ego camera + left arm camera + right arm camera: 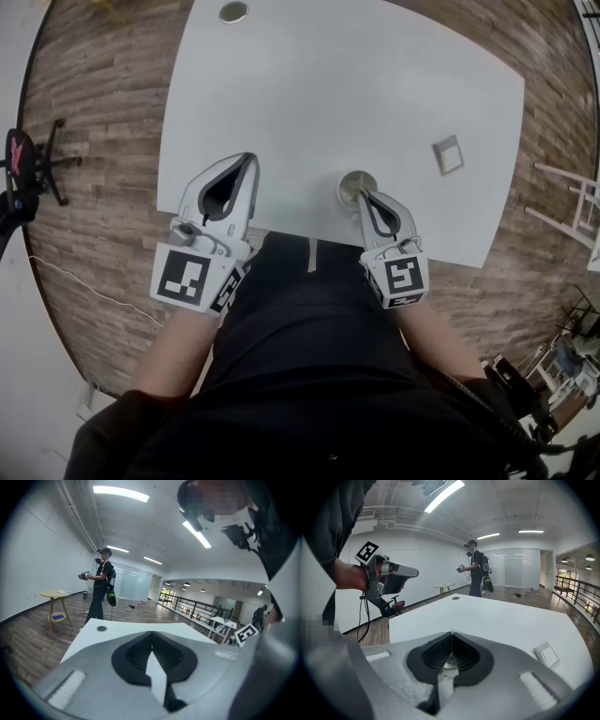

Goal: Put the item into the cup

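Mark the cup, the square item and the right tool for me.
cup [349, 183]: head view, inside of its mouth.
square item [448, 155]: head view, middle of its top face.
right tool [361, 195]: head view, where its shut tips meet.

Grey left claw [249, 159], right claw [362, 195] with marker cubes [192, 278]; black clothes [309, 375].

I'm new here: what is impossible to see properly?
Cup contents: head view, the right gripper covers part of its mouth.
Whether the shut right gripper pinches the cup's rim: right gripper view, its own jaws hide most of the cup.
Square item: head view, too small to identify.
Table near edge: head view, hidden by the person's body.
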`<state>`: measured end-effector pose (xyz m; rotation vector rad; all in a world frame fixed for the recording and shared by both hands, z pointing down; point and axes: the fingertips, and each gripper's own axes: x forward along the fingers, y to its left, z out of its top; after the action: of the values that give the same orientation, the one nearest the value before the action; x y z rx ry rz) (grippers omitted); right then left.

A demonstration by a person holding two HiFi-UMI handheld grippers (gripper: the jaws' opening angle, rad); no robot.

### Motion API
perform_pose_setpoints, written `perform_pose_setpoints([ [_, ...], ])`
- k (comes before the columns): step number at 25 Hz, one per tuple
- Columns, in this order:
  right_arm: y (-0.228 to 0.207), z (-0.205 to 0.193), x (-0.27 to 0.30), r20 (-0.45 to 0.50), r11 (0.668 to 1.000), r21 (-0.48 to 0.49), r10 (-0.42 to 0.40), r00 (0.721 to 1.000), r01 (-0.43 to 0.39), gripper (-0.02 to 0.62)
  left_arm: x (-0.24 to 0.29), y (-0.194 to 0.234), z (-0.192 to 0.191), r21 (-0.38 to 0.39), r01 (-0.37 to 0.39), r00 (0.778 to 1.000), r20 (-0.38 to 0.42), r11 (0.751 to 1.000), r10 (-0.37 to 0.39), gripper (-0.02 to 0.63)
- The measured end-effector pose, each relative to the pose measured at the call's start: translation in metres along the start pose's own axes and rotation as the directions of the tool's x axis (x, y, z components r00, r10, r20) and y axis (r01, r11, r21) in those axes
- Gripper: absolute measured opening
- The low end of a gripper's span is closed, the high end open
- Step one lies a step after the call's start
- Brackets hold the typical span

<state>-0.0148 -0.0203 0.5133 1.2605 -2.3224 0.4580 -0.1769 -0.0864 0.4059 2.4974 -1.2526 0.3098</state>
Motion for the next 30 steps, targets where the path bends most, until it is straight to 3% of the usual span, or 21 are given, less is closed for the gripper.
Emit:
perform_pose_setpoints([
  [4,0.002,-0.002,0.002,-0.027,1.0,-0.014,0.01,1.0,-0.01,0.01,0.004,0.0,0.0,-0.005,0.005,1.0,-0.004,1.0,-0.005,-0.002],
  [8,0.002,-0.005,0.004,-0.049,1.0,-0.015,0.01,0.999,-0.011,0.067,0.008,0.001,0.003,-0.004,0.011,1.0,-0.001,1.0,-0.011,-0.002],
  [30,-0.016,0.011,-0.003,0.001,0.999,-0.022,-0.039,0.999,0.039,0.08,0.022,-0.008,0.015,0.03,0.05,0.999,0.012,0.998,-0.05,-0.002],
])
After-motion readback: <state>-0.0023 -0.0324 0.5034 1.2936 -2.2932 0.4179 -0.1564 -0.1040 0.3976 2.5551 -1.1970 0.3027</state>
